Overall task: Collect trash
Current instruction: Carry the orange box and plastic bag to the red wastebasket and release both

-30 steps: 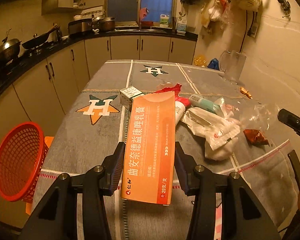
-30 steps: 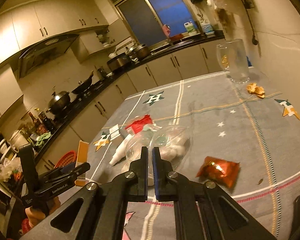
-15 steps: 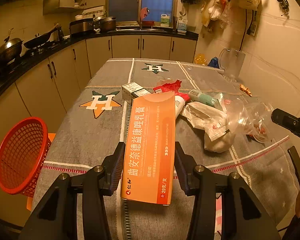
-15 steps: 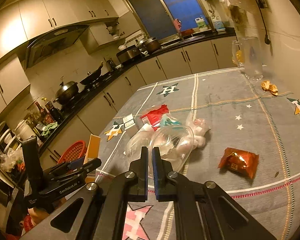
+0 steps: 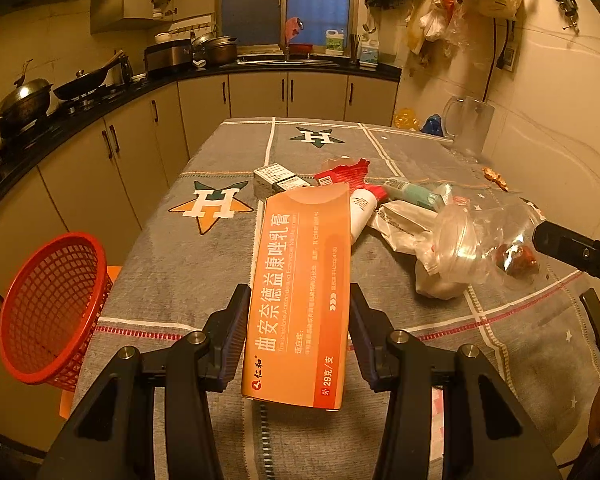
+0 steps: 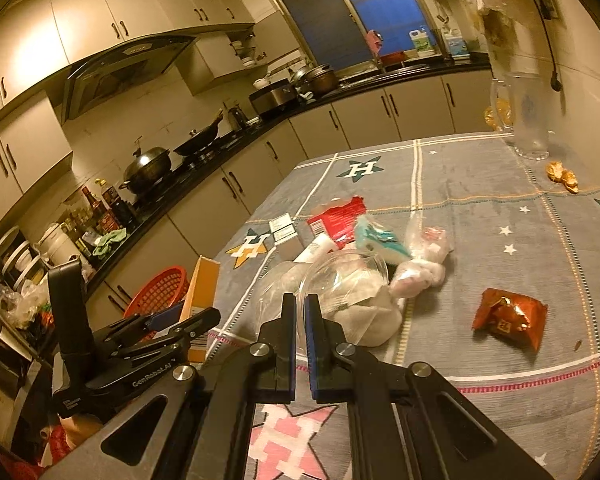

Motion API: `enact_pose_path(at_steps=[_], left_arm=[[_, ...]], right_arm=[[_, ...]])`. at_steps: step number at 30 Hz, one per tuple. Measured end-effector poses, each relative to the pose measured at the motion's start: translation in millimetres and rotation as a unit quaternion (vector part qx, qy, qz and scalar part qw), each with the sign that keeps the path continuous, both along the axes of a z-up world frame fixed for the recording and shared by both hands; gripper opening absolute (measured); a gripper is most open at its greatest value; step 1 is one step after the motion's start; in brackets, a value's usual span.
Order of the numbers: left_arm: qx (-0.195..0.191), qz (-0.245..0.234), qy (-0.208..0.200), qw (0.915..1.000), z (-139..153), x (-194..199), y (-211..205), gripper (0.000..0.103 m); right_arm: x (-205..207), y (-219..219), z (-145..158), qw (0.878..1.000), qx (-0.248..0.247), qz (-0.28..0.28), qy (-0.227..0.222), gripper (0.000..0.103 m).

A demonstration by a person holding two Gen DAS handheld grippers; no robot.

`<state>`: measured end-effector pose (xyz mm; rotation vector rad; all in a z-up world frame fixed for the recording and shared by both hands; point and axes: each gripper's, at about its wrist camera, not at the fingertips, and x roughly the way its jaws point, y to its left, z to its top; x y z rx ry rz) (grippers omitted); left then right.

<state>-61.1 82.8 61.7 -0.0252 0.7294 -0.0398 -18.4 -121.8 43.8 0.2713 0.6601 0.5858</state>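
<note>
1. My left gripper pinches a long orange ointment box by its side edges and holds it lengthwise above the near end of the table.
2. My right gripper has its jaws pressed together on the edge of a clear plastic bag, which hangs crumpled in front of them.
3. Just beyond the bag, a heap of trash lies mid-table: a white crumpled wrapper, a white tube, a teal tube, a torn red packet and a small grey carton.
4. A red-orange foil snack packet lies apart, towards the table's right edge.
5. A red mesh basket stands off the table's left side, beside the cabinets.
6. A clear glass jug stands at the table's far right corner, with a small golden wrapper near it.
</note>
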Motion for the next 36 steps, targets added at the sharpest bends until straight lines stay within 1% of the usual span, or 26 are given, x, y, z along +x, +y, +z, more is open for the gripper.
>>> enact_pose_path(at_steps=[11, 26, 36], left_arm=[[0.000, 0.009, 0.002, 1.0000, -3, -1, 7, 0.046], [-0.002, 0.018, -0.004, 0.9998, 1, -5, 14, 0.046], [-0.009, 0.035, -0.010, 0.9993, 6, -10, 33, 0.046]], right_arm=[[-2, 14, -2, 1.000, -0.004, 0.018, 0.001, 0.005], [0, 23, -2, 1.000, -0.001, 0.031, 0.006, 0.005], [3, 43, 2, 0.999, -0.010, 0.048, 0.000, 0.005]])
